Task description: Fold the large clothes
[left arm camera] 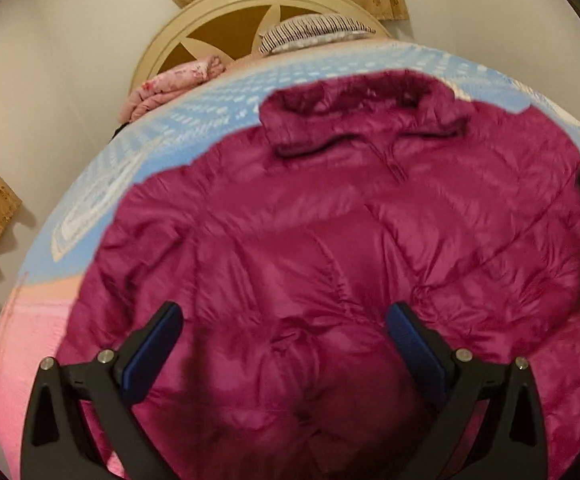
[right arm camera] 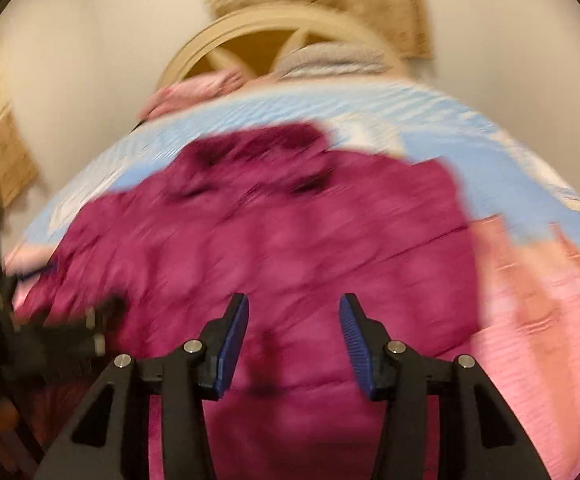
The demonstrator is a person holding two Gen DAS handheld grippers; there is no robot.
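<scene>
On a bed spread with a blue and pink blanket (left arm camera: 102,184), the magenta puffer jacket (left arm camera: 329,240) lies opened flat, collar (left arm camera: 365,116) toward the headboard (left arm camera: 218,12), as I hover over its lower half; my left gripper (left arm camera: 284,344) stands wide with nothing between the pads, my right gripper (right arm camera: 293,344) stands narrower, about half apart, and it too grips nothing, the cloth below it blurred; to fold well, I judge each pair of jaws should pinch one layer of the hem near its corner, lift together and carry it evenly toward the collar; the jacket's left edge and sleeve run near the bed's side, while open blanket shows beyond the collar and to the right, room enough for the fold.
</scene>
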